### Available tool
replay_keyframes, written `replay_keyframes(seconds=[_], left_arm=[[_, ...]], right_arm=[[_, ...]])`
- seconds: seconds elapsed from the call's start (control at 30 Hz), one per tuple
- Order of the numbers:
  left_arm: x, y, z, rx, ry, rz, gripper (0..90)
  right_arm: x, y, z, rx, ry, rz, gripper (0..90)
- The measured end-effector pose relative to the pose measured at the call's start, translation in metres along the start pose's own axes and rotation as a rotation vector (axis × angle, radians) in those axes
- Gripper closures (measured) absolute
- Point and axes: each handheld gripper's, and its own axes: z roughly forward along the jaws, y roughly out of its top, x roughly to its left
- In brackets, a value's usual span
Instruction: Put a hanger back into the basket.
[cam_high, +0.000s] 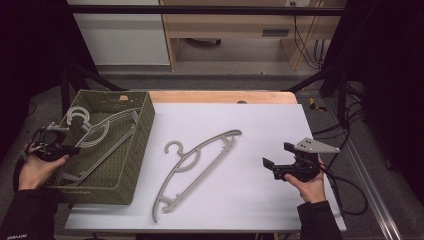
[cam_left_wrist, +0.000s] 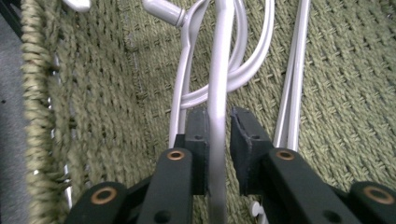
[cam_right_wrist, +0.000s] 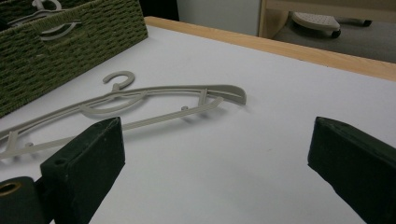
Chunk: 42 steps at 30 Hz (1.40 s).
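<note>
Hangers, grey plastic: several lie in the woven basket (cam_high: 142, 130) at the left of the counter (cam_high: 260, 125), one lies loose on the white surface.

Left side: my left tool (cam_high: 75, 149) reaches into the basket from its left rim. A hanger bar (cam_left_wrist: 218, 93) runs straight out along the tool's own axis, between the two jaws. The left pad looks against the bar, the right pad stands a sliver off it; so a slack hold at best, jaws slightly parted, not clamped. More hanger loops and rods rest on the basket floor just beyond.

Middle: the loose hanger (cam_high: 192, 162) lies flat, long axis running from near-left to far-right, hook (cam_high: 173, 148) toward the basket.

Right side: my right tool (cam_high: 275, 167) hovers over bare counter, pointing left at that hanger, jaws wide apart, holding nothing. The hanger's far-right tip is the nearest part to it, and the right hand is nearer it than the left. I judge that the next pick falls to the right.
</note>
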Motion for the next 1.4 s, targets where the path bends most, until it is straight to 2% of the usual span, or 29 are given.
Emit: replay_keyframes(seconds=[0.13, 0.27, 0.5, 0.63, 0.83, 0.9, 1.0, 1.13, 1.4], left_arm=[[0.001, -0.001, -0.012, -0.055, -0.018, -0.024, 73.5], [-0.004, 0.0, -0.026, -0.124, -0.021, -0.013, 67.8], [-0.03, 0.004, -0.045, -0.301, -0.059, -0.015, 48.3], [-0.048, 0.005, -0.053, -0.399, -0.123, -0.021, 42.7], [-0.076, 0.01, -0.06, -0.508, -0.207, -0.015, 30.0], [-0.084, 0.011, -0.061, -0.531, -0.236, -0.011, 26.2], [-0.101, 0.014, -0.062, -0.559, -0.237, 0.016, 19.4], [-0.121, 0.016, -0.058, -0.579, -0.274, 0.027, 13.0], [-0.148, 0.015, -0.056, -0.59, -0.305, 0.068, 12.5]], right_arm=[[-0.001, 0.0, -0.001, 0.0, 0.001, -0.001, 4.1], [-0.001, 0.0, -0.001, -0.003, 0.0, 0.0, 4.1], [-0.001, 0.0, -0.002, -0.008, 0.001, -0.001, 4.0], [-0.001, 0.0, -0.002, -0.012, 0.002, -0.002, 3.8], [-0.001, 0.001, -0.002, -0.019, 0.001, 0.0, 3.6], [-0.002, 0.0, -0.003, -0.02, 0.001, 0.002, 3.7], [-0.002, 0.0, -0.003, -0.02, 0.003, -0.002, 3.7], [-0.001, 0.0, -0.002, -0.025, 0.004, -0.003, 3.6], [0.0, -0.001, -0.002, -0.021, 0.004, -0.004, 3.6]])
